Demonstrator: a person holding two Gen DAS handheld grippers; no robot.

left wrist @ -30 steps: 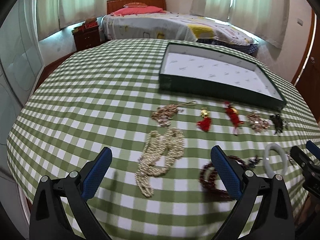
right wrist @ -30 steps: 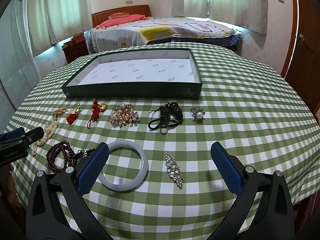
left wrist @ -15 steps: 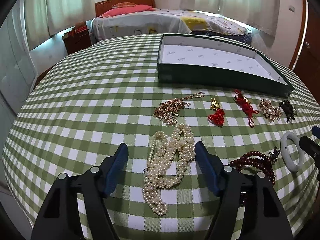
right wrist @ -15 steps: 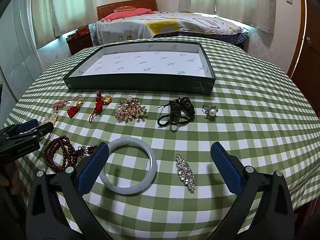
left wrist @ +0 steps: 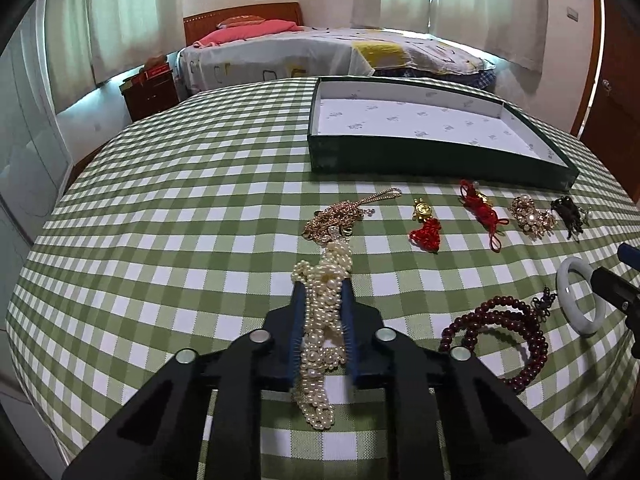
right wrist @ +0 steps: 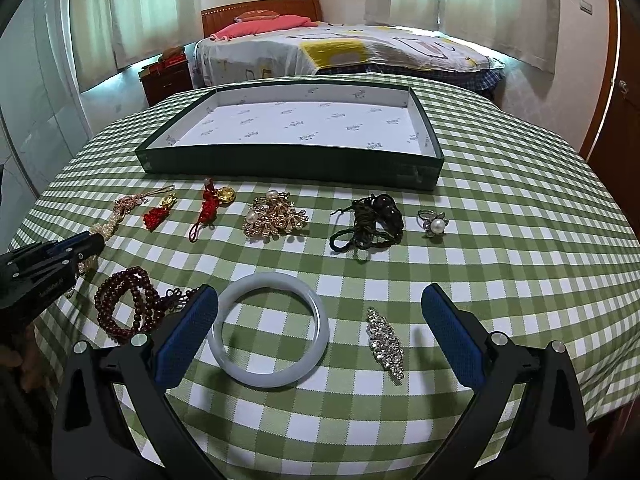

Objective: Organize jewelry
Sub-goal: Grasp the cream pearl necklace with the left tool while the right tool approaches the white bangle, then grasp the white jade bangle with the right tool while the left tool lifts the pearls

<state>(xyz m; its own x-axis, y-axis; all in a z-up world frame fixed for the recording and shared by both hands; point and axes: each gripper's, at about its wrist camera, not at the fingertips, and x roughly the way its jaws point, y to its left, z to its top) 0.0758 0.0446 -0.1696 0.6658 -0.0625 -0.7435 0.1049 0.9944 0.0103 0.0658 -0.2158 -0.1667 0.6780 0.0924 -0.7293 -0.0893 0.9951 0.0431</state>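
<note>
- Your left tool (left wrist: 322, 292) is clamped on the pearl necklace (left wrist: 320, 320); the strands are bunched between its blue pads, with a clump of pearls past the tips and a tail trailing toward the camera over the checked cloth.
- Your right tool (right wrist: 320, 320) stands wide apart, holding nothing. It hangs over the pale jade bangle (right wrist: 269, 330) and the rhinestone brooch (right wrist: 386, 342), both lying flat on the bench (right wrist: 500, 240).
- The green tray (right wrist: 288, 166) sits at the far side of the bench; its white lining carries no jewelry.
- In a row just in front of the tray lie: a gold chain (left wrist: 344, 216) touching the far end of the pearls, a red tassel charm (left wrist: 425, 232), a red cord charm (left wrist: 482, 210), a gold-and-pearl cluster (right wrist: 274, 218), a dark cord with beads (right wrist: 368, 224), and a pearl ring (right wrist: 433, 224).
- The dark red bead bracelet (left wrist: 500, 336) lies coiled between your two tools, just beside the bangle.
</note>
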